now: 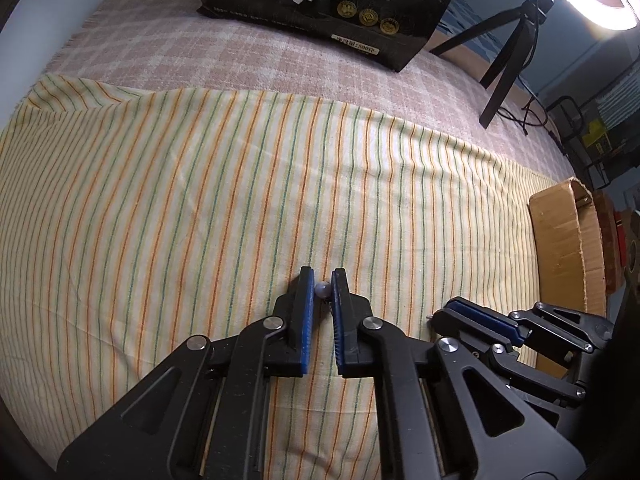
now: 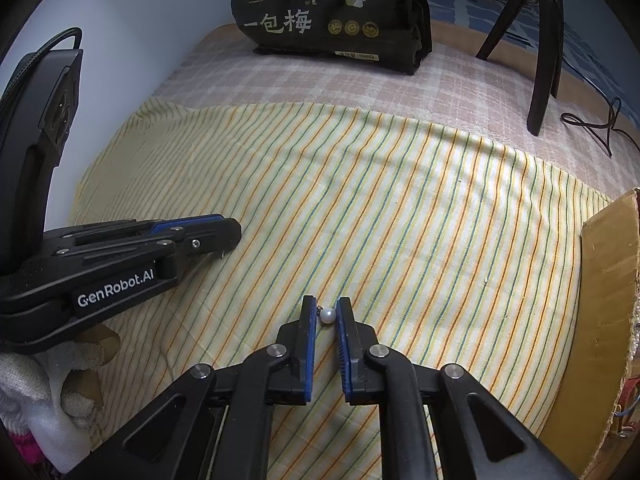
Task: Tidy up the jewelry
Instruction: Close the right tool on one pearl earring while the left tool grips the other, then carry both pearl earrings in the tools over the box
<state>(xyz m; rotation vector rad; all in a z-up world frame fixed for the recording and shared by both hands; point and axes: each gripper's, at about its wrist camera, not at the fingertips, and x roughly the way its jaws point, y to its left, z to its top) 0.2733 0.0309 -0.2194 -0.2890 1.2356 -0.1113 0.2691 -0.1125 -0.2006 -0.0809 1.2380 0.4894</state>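
On the near part of the striped cloth (image 1: 240,200), a pearl earring (image 1: 322,290) sits pinched in the left gripper (image 1: 322,280); just right, the right gripper (image 2: 327,307) pinches another pearl earring (image 2: 329,315). A cardboard box (image 2: 608,280) stands farther right, a black bag (image 1: 320,0) far behind.

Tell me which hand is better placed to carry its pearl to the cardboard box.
Right, probably. Each one's jaws are shut on a pearl, but the right gripper sits beside the cardboard box; the left gripper is farther from it.
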